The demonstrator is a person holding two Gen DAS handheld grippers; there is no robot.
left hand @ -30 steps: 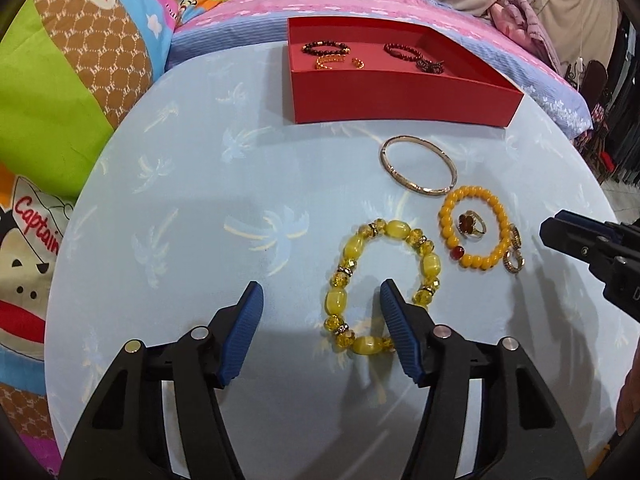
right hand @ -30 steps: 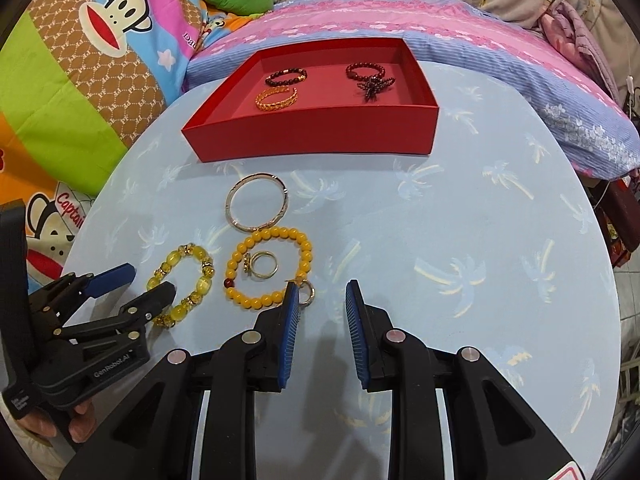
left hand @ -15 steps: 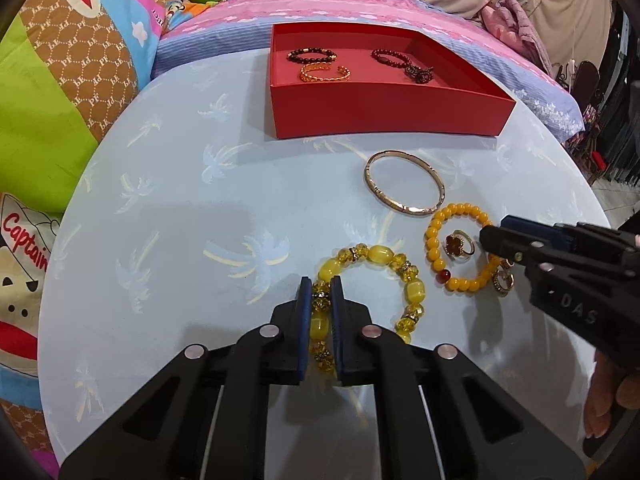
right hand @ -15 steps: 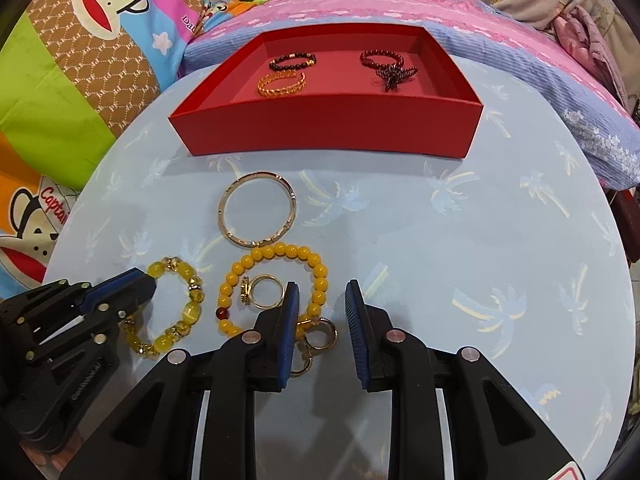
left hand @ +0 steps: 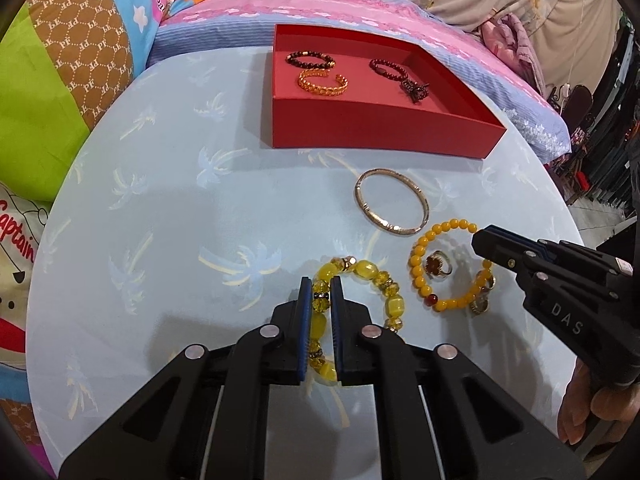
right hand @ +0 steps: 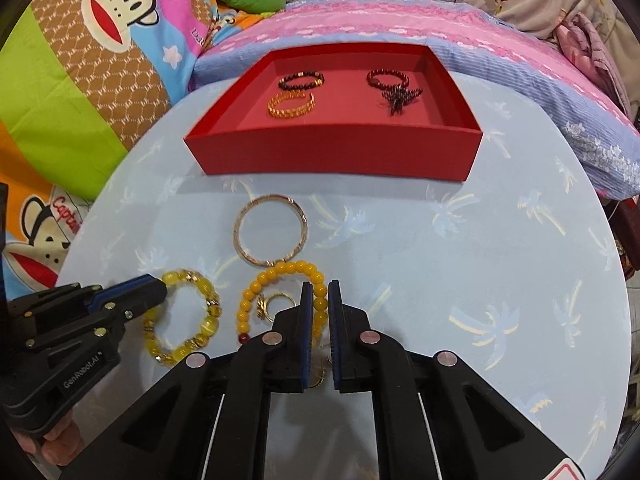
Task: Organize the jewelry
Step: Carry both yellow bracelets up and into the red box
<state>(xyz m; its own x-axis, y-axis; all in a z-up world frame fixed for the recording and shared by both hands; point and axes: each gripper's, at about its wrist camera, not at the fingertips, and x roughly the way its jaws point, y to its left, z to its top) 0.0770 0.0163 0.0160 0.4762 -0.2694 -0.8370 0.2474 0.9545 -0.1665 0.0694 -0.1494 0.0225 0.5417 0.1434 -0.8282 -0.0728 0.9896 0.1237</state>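
The left hand-held gripper (left hand: pixel 319 300) is clamped on the near-left side of the yellow glass-bead bracelet (left hand: pixel 362 270), whose beads show squeezed between the blue pads; the bracelet lies on the pale blue table (left hand: pixel 160 220). The right hand-held gripper (right hand: pixel 320 304) is closed on the right side of the amber bead bracelet (right hand: pixel 280 270) — a bead sits between its pads, and gold earrings (right hand: pixel 318 376) show lower down in the same gap. A gold ring (right hand: pixel 276 304) lies inside the amber loop.

Seen from the right wrist, the gold bangle (right hand: pixel 270 230) lies at about 11 o'clock from the amber bracelet, just touching its top. Farther on at 12 o'clock stands the red tray (right hand: pixel 332 152), holding a dark bead bracelet (right hand: pixel 302 80), a gold chain bracelet (right hand: pixel 290 106) and a maroon tasselled bracelet (right hand: pixel 390 80) — the last at the right, apart from the other two.
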